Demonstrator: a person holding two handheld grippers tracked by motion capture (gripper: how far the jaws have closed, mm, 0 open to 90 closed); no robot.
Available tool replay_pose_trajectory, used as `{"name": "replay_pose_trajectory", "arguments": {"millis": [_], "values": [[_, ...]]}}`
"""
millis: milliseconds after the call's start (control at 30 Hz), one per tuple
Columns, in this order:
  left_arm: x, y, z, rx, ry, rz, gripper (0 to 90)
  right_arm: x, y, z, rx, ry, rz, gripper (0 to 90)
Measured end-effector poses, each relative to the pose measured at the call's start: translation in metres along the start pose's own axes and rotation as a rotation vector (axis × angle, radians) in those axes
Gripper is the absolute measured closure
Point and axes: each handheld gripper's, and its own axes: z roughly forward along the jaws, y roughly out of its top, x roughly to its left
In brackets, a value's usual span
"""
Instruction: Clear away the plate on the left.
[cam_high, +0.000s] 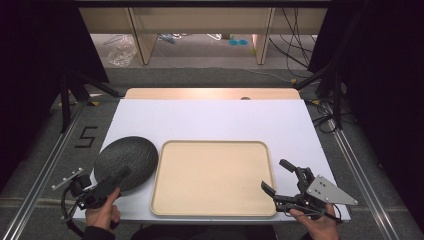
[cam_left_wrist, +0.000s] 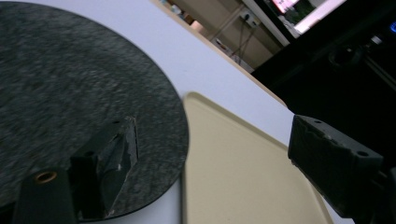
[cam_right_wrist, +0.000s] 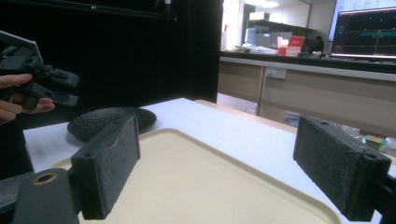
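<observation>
Plate: dark, round, speckled plate (cam_high: 126, 162) lying on the white desk (cam_high: 215, 122) at the near left, its right edge just beside the tray, perhaps touching it; the high view is too coarse to settle that.
Left gripper: left gripper (cam_high: 111, 183) held in the person's left hand (cam_high: 102, 212) at the near-left corner, jaws spread wide; in the left gripper view one jaw hangs over the plate (cam_left_wrist: 70, 102) and the other over the tray (cam_left_wrist: 233, 172), nothing between them.
Right gripper: right gripper (cam_high: 280, 181) held in the right hand (cam_high: 320, 225) at the near-right corner, jaws released and wide apart, reaching over the tray's right rim; a grey three-cornered plate (cam_high: 330, 190) sits on top of it.
Tray: beige, rounded-corner tray (cam_high: 212, 177) at the near middle of the desk, bare inside; the right gripper view looks across it (cam_right_wrist: 196, 182) toward the plate (cam_right_wrist: 109, 120) and the left gripper (cam_right_wrist: 70, 88).
Desk edge: a wooden strip (cam_high: 212, 93) runs along the far side of the white top.
Floor: grey floor beyond, with a clear plastic bag (cam_high: 120, 52) at the far left and cables (cam_high: 292, 50) at the far right.
</observation>
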Motion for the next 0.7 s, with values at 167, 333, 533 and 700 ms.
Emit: {"name": "replay_pose_trajectory", "arguments": {"millis": [167, 333, 533, 700], "values": [[0.012, 0.002, -0.003, -0.010, 0.036, -0.082, 16.4, 0.000, 0.000, 0.000, -0.001, 0.000, 0.001, 15.6], [0.016, 0.004, -0.002, -0.004, 0.057, -0.094, 16.4, 0.001, 0.000, 0.000, 0.009, 0.000, 0.006, 15.7], [0.027, 0.008, -0.003, 0.008, 0.086, -0.143, 16.7, 0.001, 0.000, 0.000, 0.001, -0.002, 0.003, 15.7], [0.033, 0.007, -0.004, 0.026, 0.104, -0.204, 17.4, 0.000, 0.000, 0.000, -0.002, 0.002, -0.001, 15.7]]}}
